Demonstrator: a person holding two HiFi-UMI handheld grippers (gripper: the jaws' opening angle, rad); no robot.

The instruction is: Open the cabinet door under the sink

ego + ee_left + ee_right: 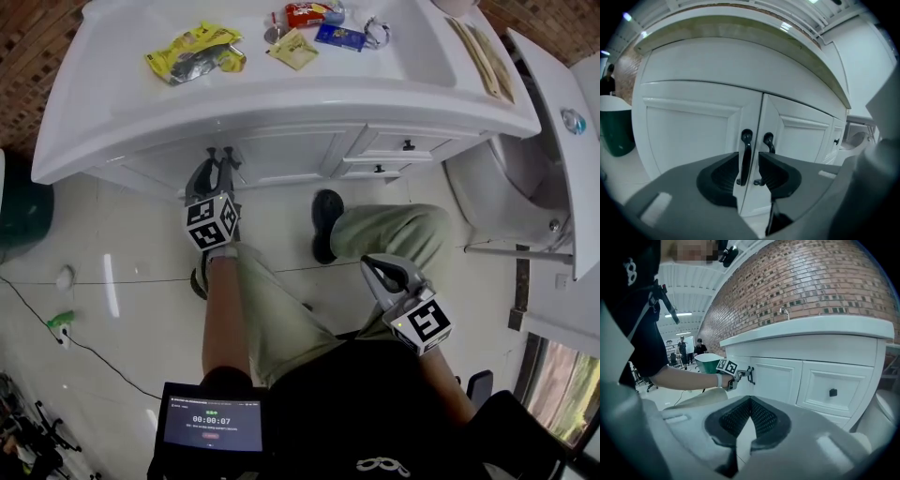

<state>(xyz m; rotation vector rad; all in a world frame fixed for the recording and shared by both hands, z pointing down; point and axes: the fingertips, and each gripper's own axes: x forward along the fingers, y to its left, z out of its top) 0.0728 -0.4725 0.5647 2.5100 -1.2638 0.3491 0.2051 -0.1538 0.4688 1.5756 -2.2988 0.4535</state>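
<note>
Our left tongs [748, 163] are standing wide and reaching at the cabinet. The black handle [746, 149] of the left cabinet door [689, 136] is showing upright in the gap between the pads, and as far as we can judge neither pad is pressing on it yet. We are lining up the grasp, so we are aiming to keep that handle centred, push in until the pads are flanking its shaft, and only then close. The neighbouring handle [768, 142] is sitting just right of our handle, across the seam between the doors, close to the right-hand pad. We are reckoning that catching both handles is the main risk, so we are favouring a slight shift to the left. Once we are gripping, we are planning a pull outward along the door's swing, not straight back. Our right tongs [750, 401] are resting with tips together, holding nothing, well back from the handle and to its right. The sink [281, 94] is lying above the handle.
</note>
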